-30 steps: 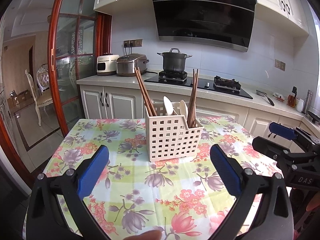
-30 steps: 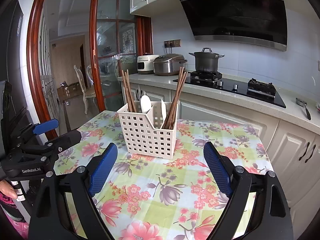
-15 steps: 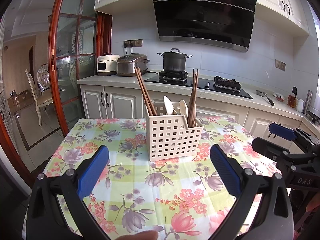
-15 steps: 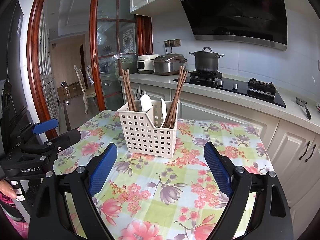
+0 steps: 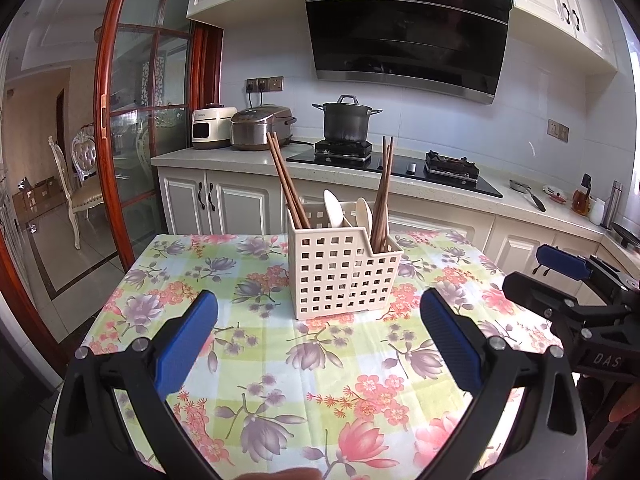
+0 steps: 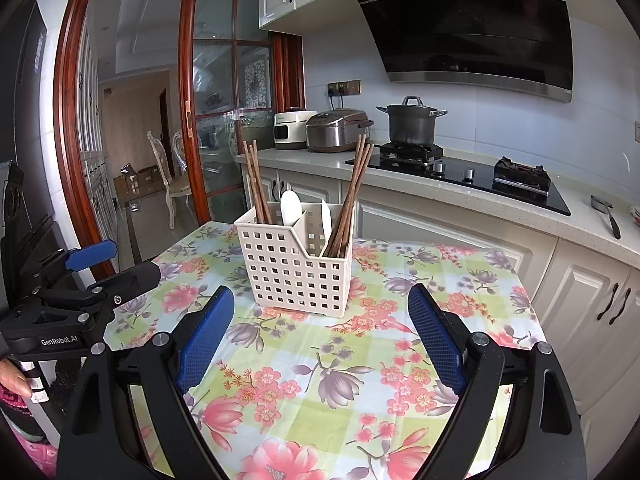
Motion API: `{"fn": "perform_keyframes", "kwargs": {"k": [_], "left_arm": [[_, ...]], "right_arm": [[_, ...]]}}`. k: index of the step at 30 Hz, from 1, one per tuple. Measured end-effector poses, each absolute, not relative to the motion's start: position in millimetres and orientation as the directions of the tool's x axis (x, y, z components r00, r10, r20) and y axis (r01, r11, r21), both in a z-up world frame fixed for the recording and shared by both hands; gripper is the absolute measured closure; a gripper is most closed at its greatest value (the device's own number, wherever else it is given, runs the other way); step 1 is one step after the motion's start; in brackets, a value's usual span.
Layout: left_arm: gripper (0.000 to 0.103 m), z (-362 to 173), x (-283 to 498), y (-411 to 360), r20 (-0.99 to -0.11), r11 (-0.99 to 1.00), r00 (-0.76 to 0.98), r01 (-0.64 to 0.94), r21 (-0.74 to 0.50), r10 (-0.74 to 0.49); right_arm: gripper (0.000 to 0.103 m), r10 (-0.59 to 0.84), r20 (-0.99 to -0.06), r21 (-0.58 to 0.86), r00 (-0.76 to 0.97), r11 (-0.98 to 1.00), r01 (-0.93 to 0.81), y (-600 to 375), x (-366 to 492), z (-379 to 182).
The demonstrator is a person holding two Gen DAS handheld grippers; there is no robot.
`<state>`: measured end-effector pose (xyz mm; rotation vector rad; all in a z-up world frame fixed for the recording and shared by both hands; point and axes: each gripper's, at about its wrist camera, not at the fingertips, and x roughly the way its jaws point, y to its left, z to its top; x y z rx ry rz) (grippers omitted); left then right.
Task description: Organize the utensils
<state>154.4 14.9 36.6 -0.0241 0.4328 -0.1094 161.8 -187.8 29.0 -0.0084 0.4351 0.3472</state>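
Left gripper [image 5: 318, 330] and right gripper [image 6: 320, 326], each with jaws spread wide and empty, face the perforated caddy [image 5: 343, 270], which stands straight ahead of both, well apart from the fingertips. Chopsticks [image 5: 286, 184] and white spoons [image 5: 333, 208] rise near-upright in its compartments. Neither gripper appears clearly nearer, though fisheye distortion makes this uncertain.

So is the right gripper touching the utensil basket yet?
Apart. In the right wrist view, flowered tablecloth shows between the open right gripper and the basket.
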Motion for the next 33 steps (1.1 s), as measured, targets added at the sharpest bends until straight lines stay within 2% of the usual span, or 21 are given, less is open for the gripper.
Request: {"fn": "perform_keyframes", "kwargs": {"k": [33], "left_arm": [[0.005,41.2,147.0,10.2,-0.409,0.995,0.907,0.098,-0.02,-0.098]], "right_arm": [[0.019,0.329,-0.404,0.053,0.854,0.94,-0.337,-192.1,157.5,37.4]]}}
